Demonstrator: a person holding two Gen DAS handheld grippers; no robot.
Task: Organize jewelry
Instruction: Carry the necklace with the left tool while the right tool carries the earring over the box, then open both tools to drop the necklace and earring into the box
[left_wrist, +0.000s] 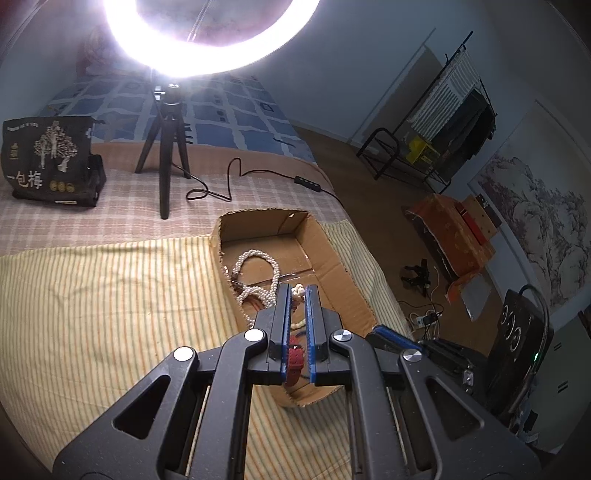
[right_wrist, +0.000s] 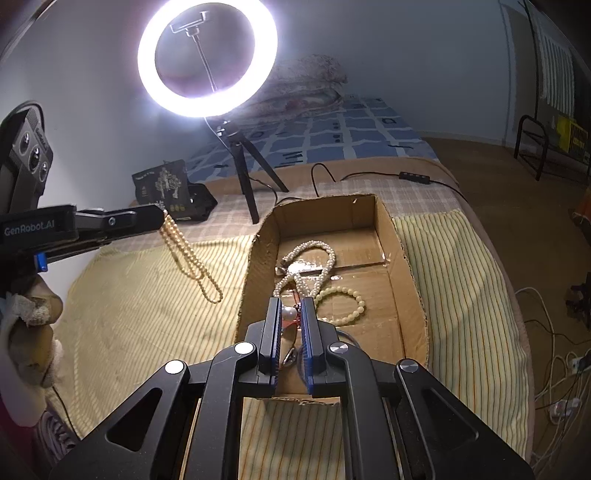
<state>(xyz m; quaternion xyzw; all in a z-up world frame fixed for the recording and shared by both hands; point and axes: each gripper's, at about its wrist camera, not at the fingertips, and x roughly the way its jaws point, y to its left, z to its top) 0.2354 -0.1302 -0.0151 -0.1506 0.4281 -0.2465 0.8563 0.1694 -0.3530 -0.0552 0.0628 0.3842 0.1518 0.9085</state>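
Left wrist view: the left gripper (left_wrist: 298, 291), jaws nearly closed on a cream bead strand (left_wrist: 297, 325), hangs over the cardboard box (left_wrist: 347, 291) on the bed, where a white pearl necklace (left_wrist: 258, 273) lies; a loose pinch could drop the strand outside the box. Right wrist view: the right gripper (right_wrist: 290, 304), jaws narrowly parted around a large pearl (right_wrist: 289, 313), whether gripped cannot be told, sits low in the box beside a pale bead bracelet (right_wrist: 345, 304), and could snag tangled strands.

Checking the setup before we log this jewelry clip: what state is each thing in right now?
Left claw: shut on cream bead strand.
Cream bead strand: dangling above the striped cloth, outside the box.
Right claw: narrow gap, grip unclear.
Cardboard box: open-topped, holding jewelry.
Pearl necklace: lying in box.
Ring light: on.
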